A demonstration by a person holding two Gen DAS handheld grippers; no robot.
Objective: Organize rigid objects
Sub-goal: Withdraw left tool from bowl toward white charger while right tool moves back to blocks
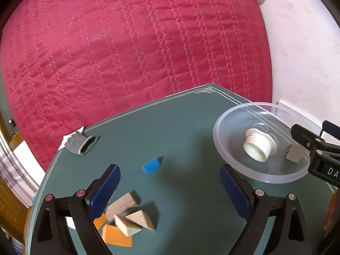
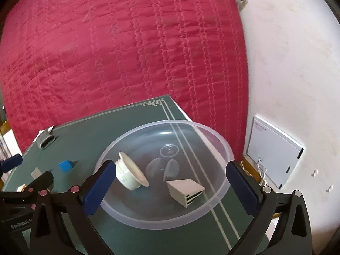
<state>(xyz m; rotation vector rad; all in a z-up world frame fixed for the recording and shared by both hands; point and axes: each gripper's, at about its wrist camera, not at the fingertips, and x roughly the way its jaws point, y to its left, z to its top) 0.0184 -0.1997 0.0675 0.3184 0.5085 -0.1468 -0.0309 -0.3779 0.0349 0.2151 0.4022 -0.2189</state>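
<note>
— Green worktop (image 1: 180,131) is set against a red quilted bed (image 1: 127,42). What is gathered already?

— A white threaded cap (image 2: 130,175) and a wedge block (image 2: 186,191) are held in the clear bowl (image 2: 221,140), likely as the collection point.

— And what is left outside?

— A blue block (image 1: 151,165) and wooden and orange pieces (image 1: 125,223) are left loose below the left gripper (image 1: 170,188). Its fingers are spread, nothing clamped; likewise the right gripper (image 2: 171,183), over the bowl.

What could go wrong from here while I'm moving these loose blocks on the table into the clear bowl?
The wooden blocks lie jumbled and touching beside the open left gripper, so closing on one may knock its neighbours aside.

The clear bowl looks light and sits near the table's right edge, so a bump from the open right gripper could push it off.

The white threaded fitting lies on its side and might roll when another piece drops in.
</note>
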